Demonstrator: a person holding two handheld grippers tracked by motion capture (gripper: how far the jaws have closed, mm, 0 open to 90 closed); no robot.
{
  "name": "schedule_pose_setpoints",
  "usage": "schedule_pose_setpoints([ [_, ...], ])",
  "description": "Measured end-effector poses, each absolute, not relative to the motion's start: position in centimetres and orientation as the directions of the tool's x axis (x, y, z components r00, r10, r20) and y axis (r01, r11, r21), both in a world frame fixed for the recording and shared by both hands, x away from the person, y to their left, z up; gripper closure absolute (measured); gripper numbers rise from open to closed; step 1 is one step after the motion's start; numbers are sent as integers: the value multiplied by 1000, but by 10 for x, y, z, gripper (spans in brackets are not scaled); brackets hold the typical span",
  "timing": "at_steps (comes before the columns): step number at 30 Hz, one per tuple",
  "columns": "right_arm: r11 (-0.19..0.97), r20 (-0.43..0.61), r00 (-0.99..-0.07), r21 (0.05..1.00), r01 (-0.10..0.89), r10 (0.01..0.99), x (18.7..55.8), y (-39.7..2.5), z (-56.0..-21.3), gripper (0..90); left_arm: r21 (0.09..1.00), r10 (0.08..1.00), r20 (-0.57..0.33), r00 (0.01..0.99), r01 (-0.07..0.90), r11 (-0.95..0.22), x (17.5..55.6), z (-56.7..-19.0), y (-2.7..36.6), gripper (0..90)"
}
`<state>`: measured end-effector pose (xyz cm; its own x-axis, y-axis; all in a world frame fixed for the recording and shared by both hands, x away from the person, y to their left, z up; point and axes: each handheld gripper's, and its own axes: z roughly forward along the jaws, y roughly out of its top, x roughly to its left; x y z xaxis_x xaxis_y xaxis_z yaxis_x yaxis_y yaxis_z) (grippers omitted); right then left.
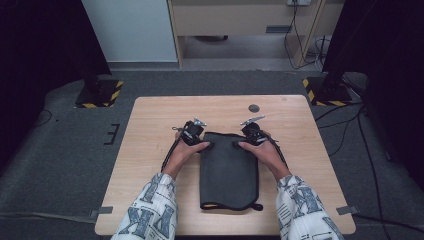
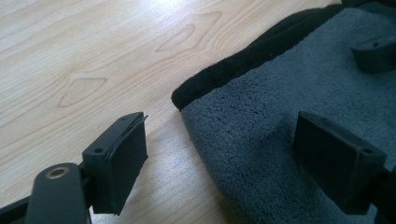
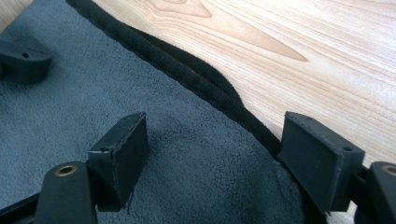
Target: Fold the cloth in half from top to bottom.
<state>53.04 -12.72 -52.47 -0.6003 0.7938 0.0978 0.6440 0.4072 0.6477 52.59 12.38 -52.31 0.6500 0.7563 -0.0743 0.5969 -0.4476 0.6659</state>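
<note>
Cloth (image 1: pixel 229 170) flat on table (image 1: pixel 150 150) — high view shows yellow lining; both grippers' fingers (image 2: pixel 122 158) spread, straddling far corners.

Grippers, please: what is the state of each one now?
Left gripper: open, straddling the corner of the dark cloth.
Right gripper: open, straddling the cloth's black edge.

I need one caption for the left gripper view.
Open left gripper straddling the corner of a grey fleece cloth on a wooden table.
</note>
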Motion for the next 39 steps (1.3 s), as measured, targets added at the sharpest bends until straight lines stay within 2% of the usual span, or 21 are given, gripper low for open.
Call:
schedule_pose_setpoints([
  [3, 414, 85, -600, 647, 641, 796, 532, -129, -525, 243, 661, 760, -78, 645, 605, -445, 527, -525, 125, 168],
  [7, 403, 73, -577, 644, 650, 813, 536, -133, -527, 153, 661, 759, -80, 646, 604, -444, 528, -526, 125, 163],
  [11, 405, 67, -574, 642, 651, 816, 537, -133, -527, 164, 664, 760, -75, 646, 601, -446, 529, -528, 125, 157],
  [13, 421, 65, -593, 642, 641, 803, 533, -131, -526, 253, 666, 754, -71, 653, 594, -452, 528, -527, 124, 176],
  [14, 424, 69, -601, 645, 635, 796, 532, -130, -525, 308, 665, 748, -67, 661, 588, -460, 527, -527, 123, 214],
  [20, 453, 91, -652, 646, 614, 753, 526, -125, -522, 625, 662, 715, -81, 695, 574, -482, 522, -523, 117, 515],
  [23, 462, 100, -666, 644, 610, 739, 524, -122, -522, 752, 662, 711, -80, 699, 570, -486, 520, -522, 114, 616],
  [30, 464, 99, -672, 650, 602, 734, 521, -120, -520, 832, 664, 701, -74, 709, 560, -496, 517, -520, 111, 788],
  [39, 431, 108, -675, 694, 577, 729, 516, -127, -504, 838, 699, 713, -57, 699, 538, -471, 512, -506, 108, 821],
])
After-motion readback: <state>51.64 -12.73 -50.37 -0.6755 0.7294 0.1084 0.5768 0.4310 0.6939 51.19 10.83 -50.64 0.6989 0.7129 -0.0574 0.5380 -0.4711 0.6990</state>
